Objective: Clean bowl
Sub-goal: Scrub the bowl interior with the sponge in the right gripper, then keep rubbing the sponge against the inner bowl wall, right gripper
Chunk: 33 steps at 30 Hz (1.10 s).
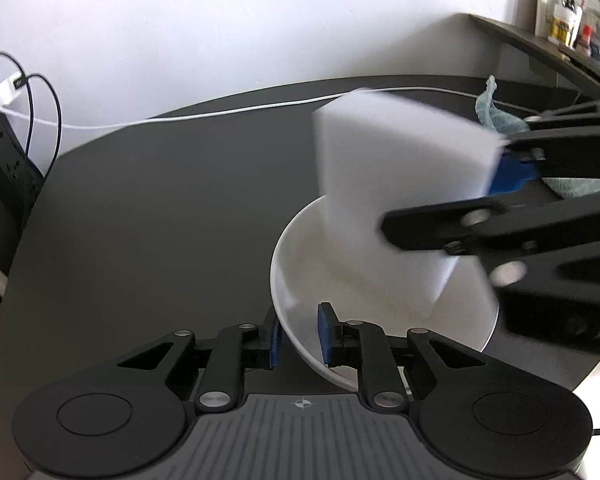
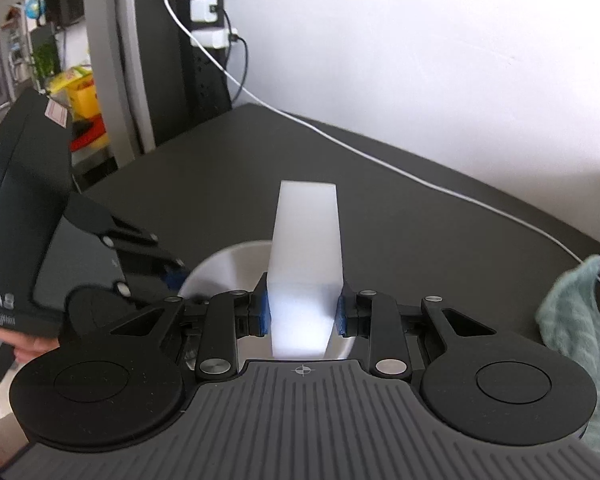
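Note:
A white bowl (image 1: pixel 304 268) sits on the dark table (image 1: pixel 160 200), tilted toward me. My left gripper (image 1: pixel 300 336) is shut on the bowl's near rim, one blue pad outside and one inside. My right gripper (image 1: pixel 448 188) comes in from the right, shut on a white sponge block (image 1: pixel 400 152) whose lower end reaches into the bowl. In the right wrist view the sponge (image 2: pixel 306 232) stands upright between the pads of the right gripper (image 2: pixel 303 312), over the bowl (image 2: pixel 228 268). The left gripper (image 2: pixel 168 276) holds the rim at the left, blurred.
A teal cloth (image 1: pixel 496 116) (image 2: pixel 572 312) lies on the table right of the bowl. A white cable (image 1: pixel 220 114) runs along the table's far edge to a power strip (image 1: pixel 4 152). A shelf with small bottles (image 1: pixel 572 32) is at the far right. A hand (image 2: pixel 32 346) grips the left tool.

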Tool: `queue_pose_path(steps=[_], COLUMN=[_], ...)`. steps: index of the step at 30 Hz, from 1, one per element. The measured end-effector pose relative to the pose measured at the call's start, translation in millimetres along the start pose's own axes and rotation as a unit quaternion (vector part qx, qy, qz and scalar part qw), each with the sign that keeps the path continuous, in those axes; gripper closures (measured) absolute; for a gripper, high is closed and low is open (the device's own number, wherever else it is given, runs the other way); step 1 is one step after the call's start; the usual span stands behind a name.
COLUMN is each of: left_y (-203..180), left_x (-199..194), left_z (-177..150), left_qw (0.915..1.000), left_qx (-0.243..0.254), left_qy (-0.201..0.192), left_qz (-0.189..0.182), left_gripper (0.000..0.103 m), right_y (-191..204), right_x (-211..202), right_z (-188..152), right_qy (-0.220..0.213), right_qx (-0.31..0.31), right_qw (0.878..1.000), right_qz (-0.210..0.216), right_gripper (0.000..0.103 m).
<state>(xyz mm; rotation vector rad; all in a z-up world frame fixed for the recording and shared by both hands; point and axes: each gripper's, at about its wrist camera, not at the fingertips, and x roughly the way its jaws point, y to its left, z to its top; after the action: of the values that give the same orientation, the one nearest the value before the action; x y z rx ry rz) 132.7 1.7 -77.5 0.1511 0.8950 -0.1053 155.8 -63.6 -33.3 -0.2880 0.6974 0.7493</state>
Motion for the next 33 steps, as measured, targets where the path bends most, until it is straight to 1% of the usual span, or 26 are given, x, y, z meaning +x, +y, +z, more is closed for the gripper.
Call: queue_pose_path(steps=[2, 8, 11, 14, 16, 19, 21, 25, 27, 28, 31, 33], left_y=[1.8, -0.2, -0.7, -1.5, -2.2, 1.8, 3.6, 5.7, 7.3, 7.2, 3.3, 2.4], left_x=[-1.0, -0.9, -0.9, -0.6, 0.2, -1.6, -0.9, -0.6, -1.2, -1.4, -3.8, -5.1], left_z=[-0.4, 0.1, -0.6, -1.6, -1.4, -3.2, -3.3, -4.3, -4.9, -5.0, -4.8, -0.1], left_qw=[1.0, 1.0, 1.0, 1.0, 1.0, 0.9999, 0.9999, 0.9998, 0.9998, 0.9998, 0.9998, 0.9997], left_qx=[-0.002, -0.005, -0.002, -0.002, 0.0, -0.001, -0.004, -0.005, -0.009, -0.011, -0.012, -0.011], left_qy=[0.0, -0.002, -0.003, -0.004, -0.006, -0.009, -0.012, -0.017, -0.019, -0.018, -0.018, -0.023], left_qz=[0.001, 0.007, 0.004, 0.005, 0.006, 0.007, 0.005, 0.002, -0.002, -0.002, -0.006, -0.003], left_gripper=[0.085, 0.084, 0.084, 0.084, 0.084, 0.084, 0.084, 0.084, 0.084, 0.084, 0.083, 0.08], right_y=[-5.1, -19.1, -15.8, -9.3, -10.4, 1.2, 0.9, -8.2, -9.0, -8.5, -5.2, 1.9], right_x=[5.2, -10.6, -15.9, -19.3, -21.1, -11.9, -8.9, -12.7, -19.1, -23.8, -31.5, -26.3], right_z=[-0.2, -15.8, -18.8, -16.2, -17.0, -11.4, -10.6, -16.0, -21.3, -22.7, -24.7, -25.2], right_qy=[0.009, 0.038, 0.038, 0.021, 0.015, 0.01, 0.014, 0.041, 0.054, 0.053, 0.046, 0.041], right_qx=[0.015, 0.041, 0.035, 0.011, 0.0, -0.021, -0.014, 0.014, 0.024, 0.024, 0.021, 0.018], right_qw=[1.0, 0.997, 0.998, 1.0, 1.0, 0.999, 0.999, 0.999, 0.998, 0.998, 0.999, 0.999], right_qz=[0.025, 0.05, 0.037, -0.006, -0.018, -0.029, -0.025, -0.001, 0.011, 0.013, -0.007, -0.027], right_gripper=[0.072, 0.073, 0.073, 0.073, 0.072, 0.072, 0.072, 0.072, 0.072, 0.073, 0.073, 0.072])
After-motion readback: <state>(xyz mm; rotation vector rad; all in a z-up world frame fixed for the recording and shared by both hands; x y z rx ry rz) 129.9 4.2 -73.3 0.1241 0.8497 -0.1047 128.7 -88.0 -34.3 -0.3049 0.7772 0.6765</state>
